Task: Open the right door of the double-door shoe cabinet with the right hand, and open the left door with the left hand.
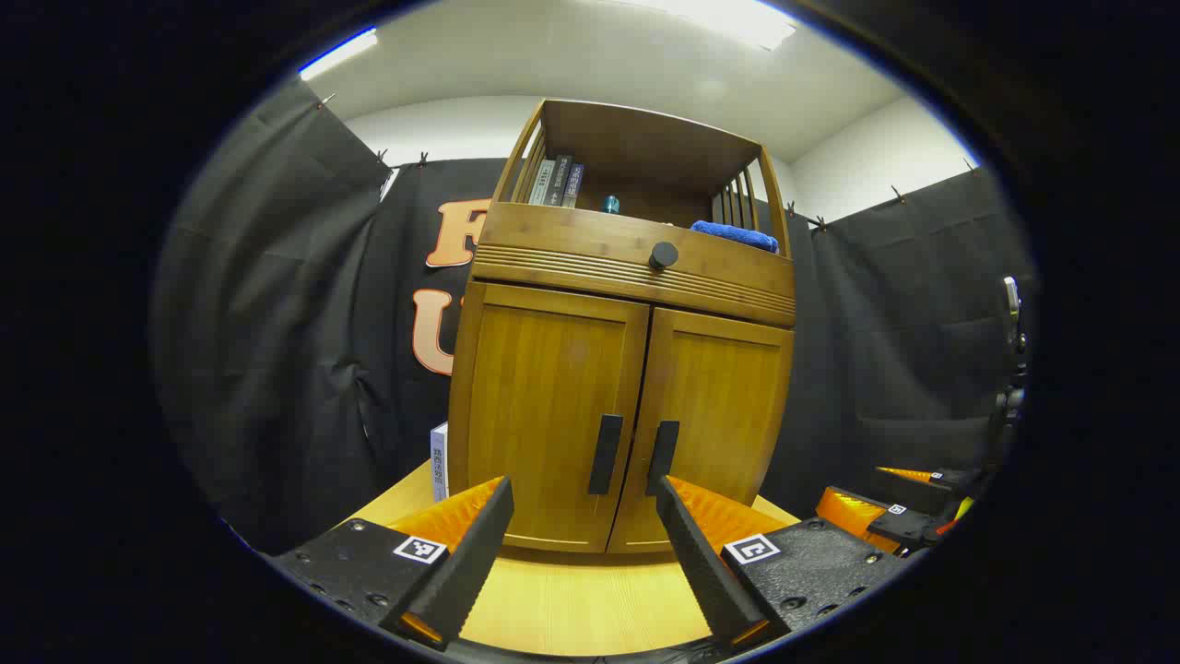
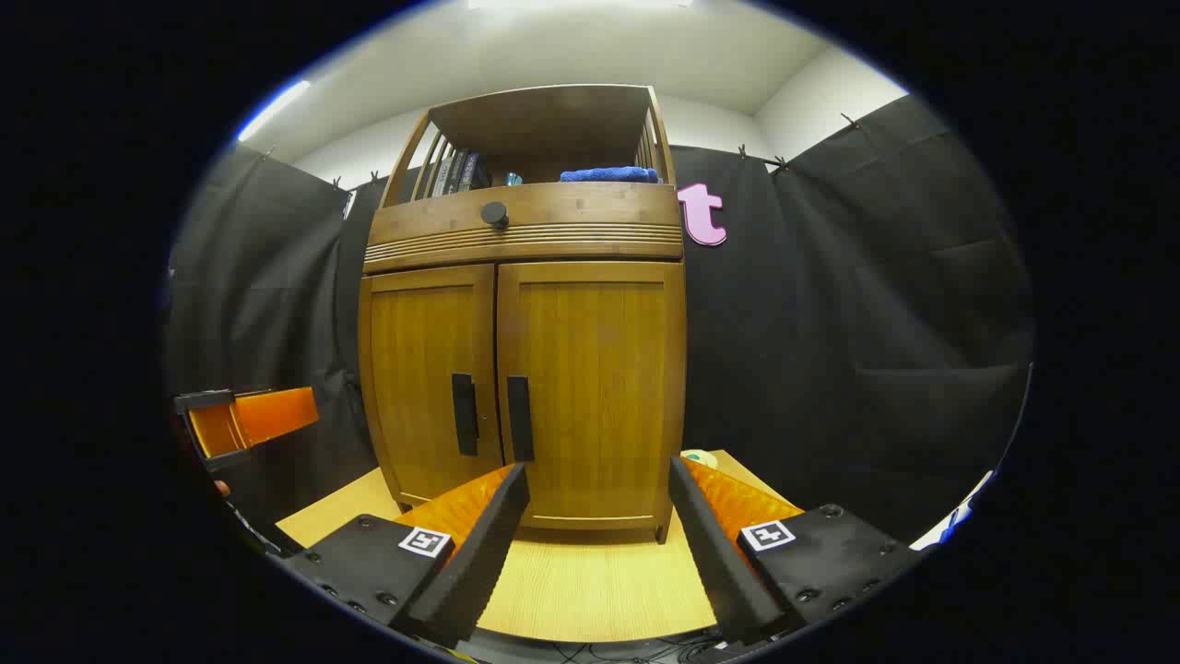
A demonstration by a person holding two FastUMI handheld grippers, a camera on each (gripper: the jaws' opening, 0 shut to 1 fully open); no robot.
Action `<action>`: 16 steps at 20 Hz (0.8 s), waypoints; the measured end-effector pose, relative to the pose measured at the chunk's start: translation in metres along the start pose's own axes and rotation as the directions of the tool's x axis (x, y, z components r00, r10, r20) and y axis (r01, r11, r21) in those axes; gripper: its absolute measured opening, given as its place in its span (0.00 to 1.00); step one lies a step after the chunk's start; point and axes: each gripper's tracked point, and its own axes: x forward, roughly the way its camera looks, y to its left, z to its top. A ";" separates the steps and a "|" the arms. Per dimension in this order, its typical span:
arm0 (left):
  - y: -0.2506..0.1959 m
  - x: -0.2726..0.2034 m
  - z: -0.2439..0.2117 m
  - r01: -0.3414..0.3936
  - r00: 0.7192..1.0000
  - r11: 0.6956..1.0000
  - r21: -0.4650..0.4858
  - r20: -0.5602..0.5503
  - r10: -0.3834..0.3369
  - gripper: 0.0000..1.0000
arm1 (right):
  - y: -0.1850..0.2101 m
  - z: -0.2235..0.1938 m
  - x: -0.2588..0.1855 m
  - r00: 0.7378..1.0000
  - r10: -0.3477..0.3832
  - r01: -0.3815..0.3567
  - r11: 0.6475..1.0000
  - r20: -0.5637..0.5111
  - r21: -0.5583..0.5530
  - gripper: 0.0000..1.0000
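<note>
While both doors stay closed, the spread right gripper [image 2: 599, 544] might catch the left handle [image 2: 465, 414] rather than the right handle [image 2: 520, 418], seemingly close together mid-frame.

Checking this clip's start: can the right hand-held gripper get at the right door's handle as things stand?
Probably yes. The right hand-held gripper is open and faces the closed right door; only bare tabletop lies between it and the handle.

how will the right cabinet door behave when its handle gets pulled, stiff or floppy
Probably stiff: the right door looks like a framed wooden panel. It should swing rather than slide, likely hinged at its outer edge, since its handle sits by the centre seam. The tall cabinet might shift slightly.
</note>
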 end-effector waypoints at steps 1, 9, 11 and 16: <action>0.000 -0.001 0.000 0.000 1.000 1.000 0.001 0.001 0.000 0.92 | 0.000 0.000 -0.001 1.000 0.001 -0.001 1.000 0.002 0.002 0.99; -0.003 -0.006 0.002 -0.010 1.000 1.000 0.001 0.006 0.010 0.92 | -0.005 0.003 -0.003 1.000 0.004 -0.004 1.000 0.010 0.005 0.94; -0.002 -0.007 0.001 -0.013 1.000 1.000 0.001 0.003 0.013 0.92 | -0.004 0.002 -0.003 1.000 0.006 -0.006 1.000 0.009 0.005 0.99; 0.000 -0.009 0.001 -0.017 1.000 1.000 0.006 0.004 0.017 0.92 | -0.003 0.000 -0.001 1.000 0.010 -0.010 1.000 0.004 0.009 0.99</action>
